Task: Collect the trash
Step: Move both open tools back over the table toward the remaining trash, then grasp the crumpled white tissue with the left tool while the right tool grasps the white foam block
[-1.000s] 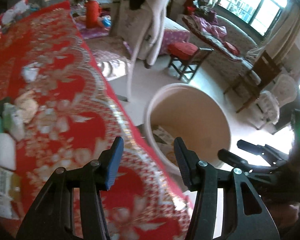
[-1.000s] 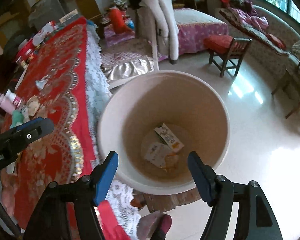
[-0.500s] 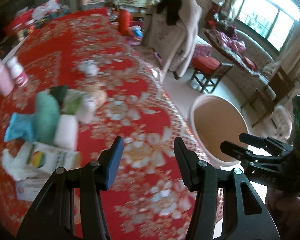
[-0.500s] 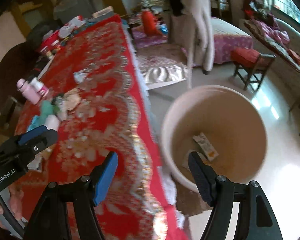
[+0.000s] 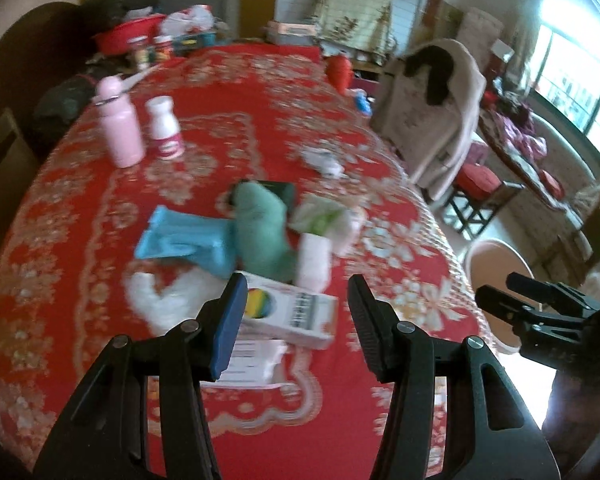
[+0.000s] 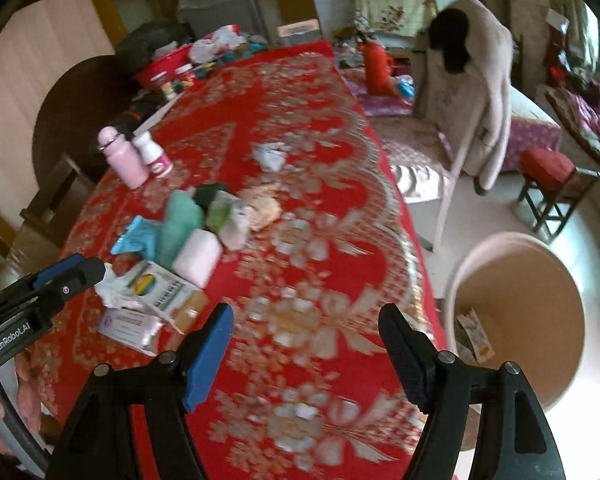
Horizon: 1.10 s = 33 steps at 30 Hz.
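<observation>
bin [image 6: 540, 280] litter [image 6: 474, 336] visible from right wrist only

Black grippers [image 5: 294, 316] – blue pads, silver screws, seemingly "GenRobot.AI" lettering.

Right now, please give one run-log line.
left tool: open, empty | right tool: open, empty, jaws just widening | trash pile: on table | bin: beside table

Bare tablecloth [image 6: 300, 320] lies between and ahead of the right fingers [image 6: 208, 356]; litter pile [image 6: 188, 240] crowds their left, bin [image 6: 520, 320] their right.
</observation>
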Available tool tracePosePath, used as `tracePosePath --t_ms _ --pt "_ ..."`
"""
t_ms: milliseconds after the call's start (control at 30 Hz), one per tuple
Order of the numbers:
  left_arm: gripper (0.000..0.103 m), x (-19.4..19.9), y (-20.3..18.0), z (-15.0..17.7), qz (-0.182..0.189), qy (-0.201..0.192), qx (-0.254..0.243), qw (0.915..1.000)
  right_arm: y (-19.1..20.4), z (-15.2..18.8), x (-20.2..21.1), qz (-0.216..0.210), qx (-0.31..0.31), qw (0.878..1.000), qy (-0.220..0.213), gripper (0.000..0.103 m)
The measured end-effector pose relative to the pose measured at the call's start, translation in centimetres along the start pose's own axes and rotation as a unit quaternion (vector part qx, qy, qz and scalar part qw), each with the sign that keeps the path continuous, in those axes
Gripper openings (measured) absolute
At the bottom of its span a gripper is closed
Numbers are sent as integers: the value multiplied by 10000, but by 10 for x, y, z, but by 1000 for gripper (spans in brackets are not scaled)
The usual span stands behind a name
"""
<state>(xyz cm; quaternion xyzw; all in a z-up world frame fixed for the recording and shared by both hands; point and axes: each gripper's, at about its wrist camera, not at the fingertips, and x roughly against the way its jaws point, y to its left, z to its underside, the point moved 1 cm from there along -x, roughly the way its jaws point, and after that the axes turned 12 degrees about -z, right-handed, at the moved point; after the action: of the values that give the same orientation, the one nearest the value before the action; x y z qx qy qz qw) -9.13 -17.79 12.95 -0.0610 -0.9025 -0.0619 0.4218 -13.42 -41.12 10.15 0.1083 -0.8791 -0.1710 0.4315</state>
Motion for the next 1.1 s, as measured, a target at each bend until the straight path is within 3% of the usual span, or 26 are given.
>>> tracePosePath --t_ms 500,1100 --pt "51 -3 69 11 -377 41 392 9985 54 -12 -37 -252 352 9988 214 74" --pt "51 -19 99 18 -568 265 515 9967 68 -19 -66 -282 367 9981 416 74"
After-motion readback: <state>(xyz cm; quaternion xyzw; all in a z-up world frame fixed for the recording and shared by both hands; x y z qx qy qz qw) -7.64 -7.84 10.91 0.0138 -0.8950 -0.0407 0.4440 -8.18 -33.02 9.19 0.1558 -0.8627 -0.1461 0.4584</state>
